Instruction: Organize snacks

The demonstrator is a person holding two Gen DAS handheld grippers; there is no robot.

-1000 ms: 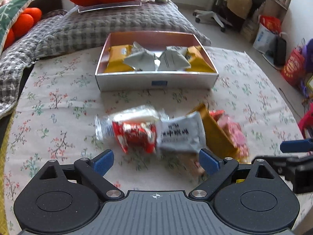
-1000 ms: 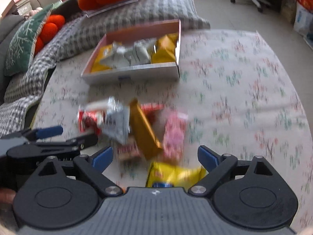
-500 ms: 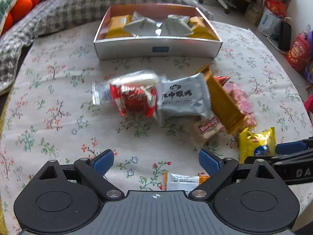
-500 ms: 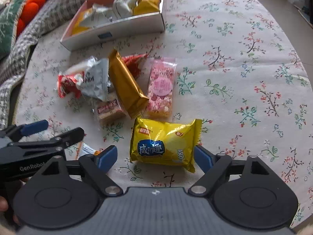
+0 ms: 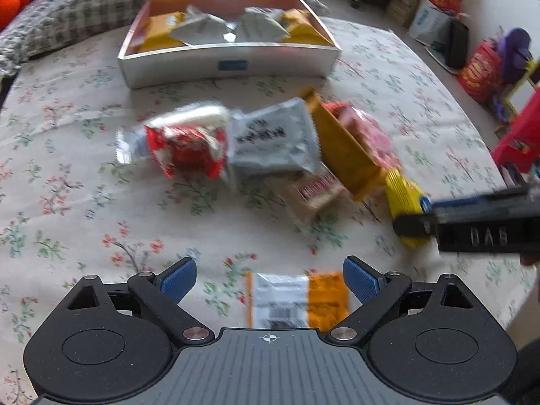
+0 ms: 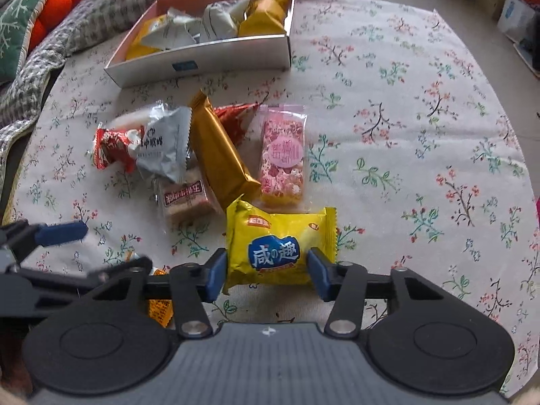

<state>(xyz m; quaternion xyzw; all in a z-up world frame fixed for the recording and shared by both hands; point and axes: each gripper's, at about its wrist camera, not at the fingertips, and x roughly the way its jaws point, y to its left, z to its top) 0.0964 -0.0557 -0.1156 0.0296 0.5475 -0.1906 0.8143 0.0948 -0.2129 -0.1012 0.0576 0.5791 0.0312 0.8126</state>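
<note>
A yellow snack packet point(image 6: 273, 246) lies on the floral cloth nearest me. My right gripper point(image 6: 266, 276) has its jaws closing, and both blue pads press the packet's sides, bunching it. My left gripper point(image 5: 270, 281) stands open over an orange-and-white packet point(image 5: 297, 298) that lies flat between its fingers, untouched. Beyond lies a loose pile: a red packet point(image 5: 189, 148), a silver packet point(image 5: 273, 141), a gold bar point(image 6: 219, 155), a pink packet point(image 6: 283, 155) and a beige cake point(image 6: 185, 199). A white box point(image 5: 229, 64) holding several snacks sits further back.
A checked grey cushion point(image 5: 101, 3) and orange pillows point(image 6: 57, 6) lie behind the box. The cloth's right part point(image 6: 422, 135) carries nothing. Bags and a chair base stand on the floor past the table's right edge point(image 5: 479, 67).
Both grippers came down closer to the table. The right jaws narrowed from wide open onto the yellow packet. The orange-and-white packet came into view between the left fingers.
</note>
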